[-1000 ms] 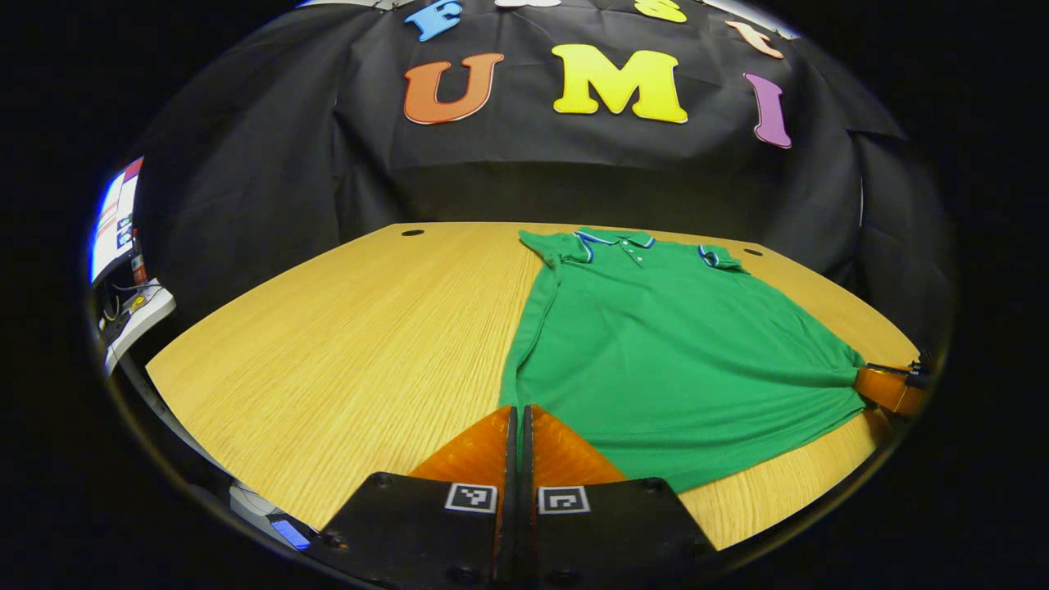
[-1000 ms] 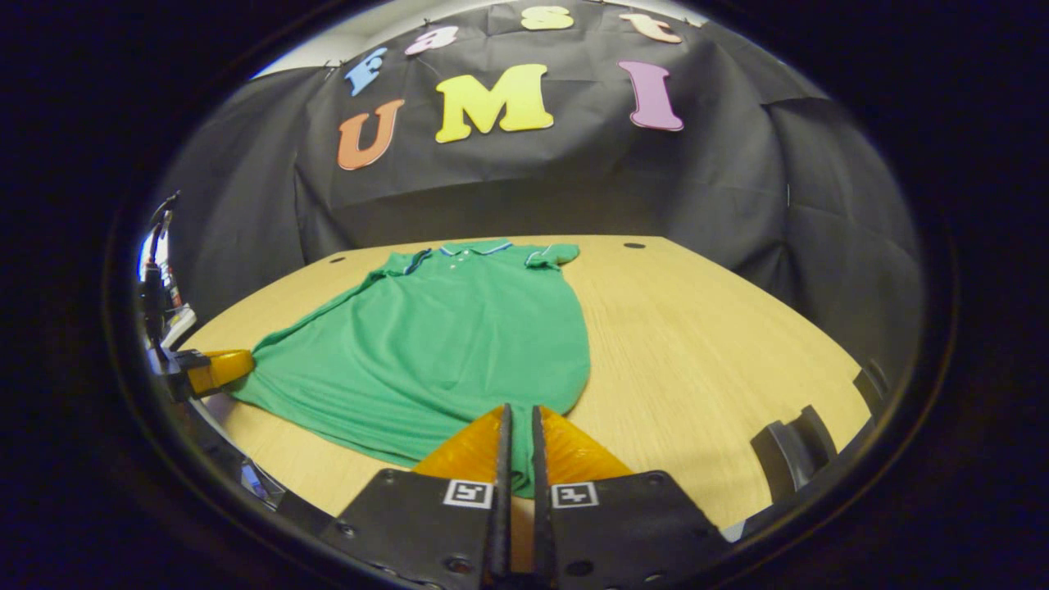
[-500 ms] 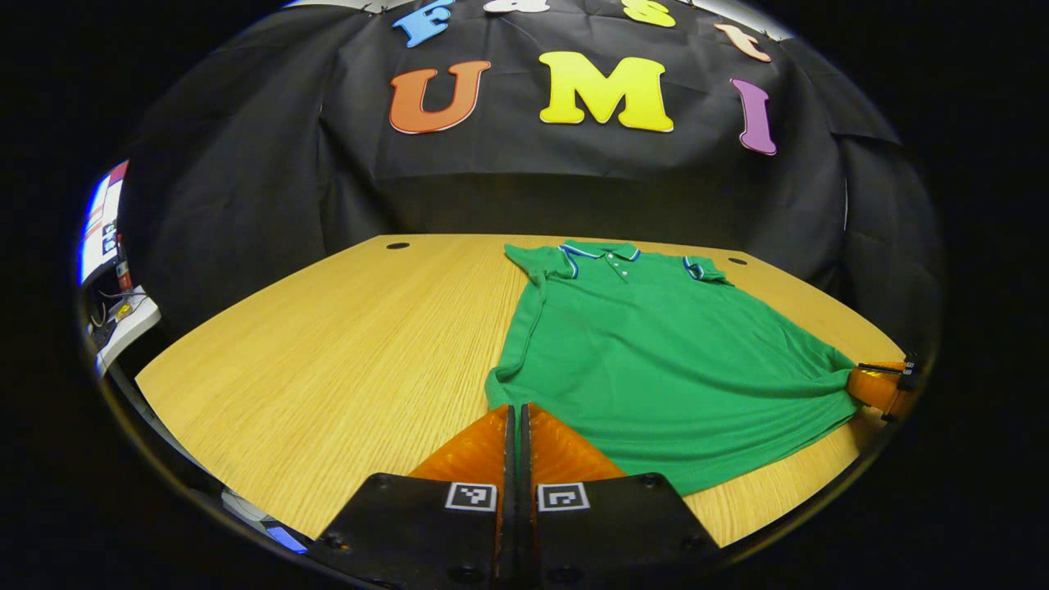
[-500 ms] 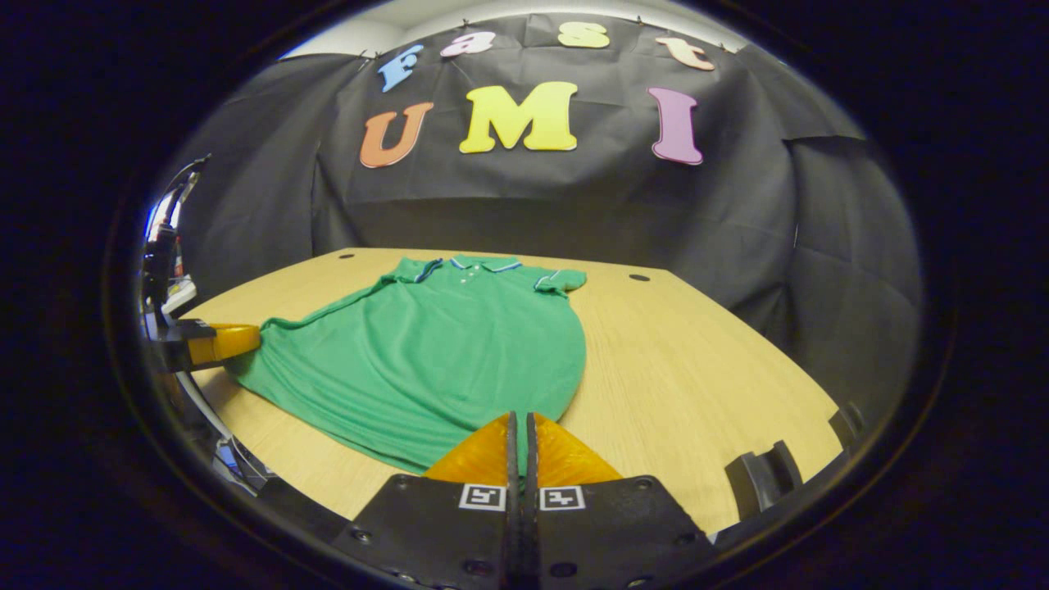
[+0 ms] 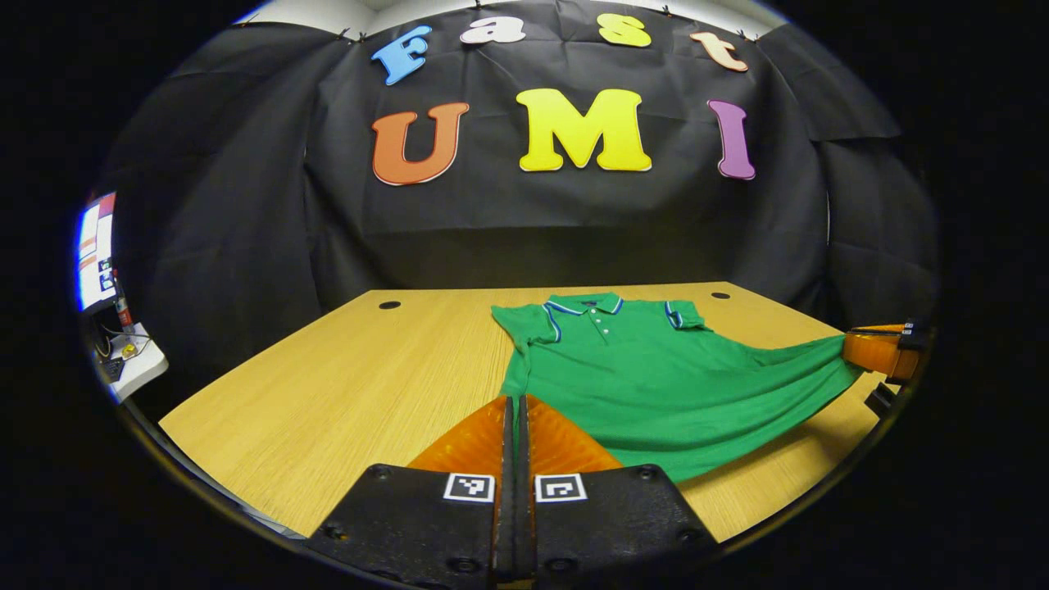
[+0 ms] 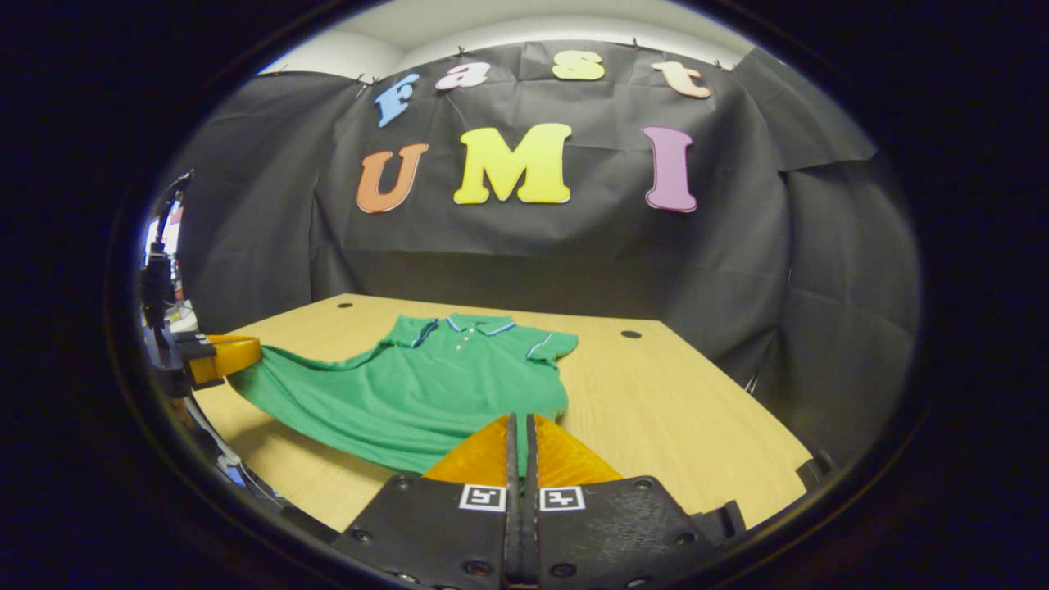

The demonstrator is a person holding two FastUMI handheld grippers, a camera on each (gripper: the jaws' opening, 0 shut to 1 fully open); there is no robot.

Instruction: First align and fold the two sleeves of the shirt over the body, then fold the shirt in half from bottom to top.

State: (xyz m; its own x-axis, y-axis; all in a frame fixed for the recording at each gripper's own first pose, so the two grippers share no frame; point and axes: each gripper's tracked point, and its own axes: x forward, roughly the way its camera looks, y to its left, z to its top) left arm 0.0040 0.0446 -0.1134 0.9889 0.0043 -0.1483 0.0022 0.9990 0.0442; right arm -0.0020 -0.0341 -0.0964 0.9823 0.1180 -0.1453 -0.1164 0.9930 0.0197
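Green shirt [image 5: 656, 377]: lying on wooden table [image 5: 344, 385], hem corners being lifted, pinched in closed left gripper [image 5: 516, 410] and right gripper [image 6: 519, 426]. Sleeves appearing tucked; bottom-to-top fold beginning.

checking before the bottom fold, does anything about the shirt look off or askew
Nothing damaged. The green polo shirt has both bottom corners pinched and lifted, one by the left gripper, one by the right gripper; its hem hangs above the wooden table.
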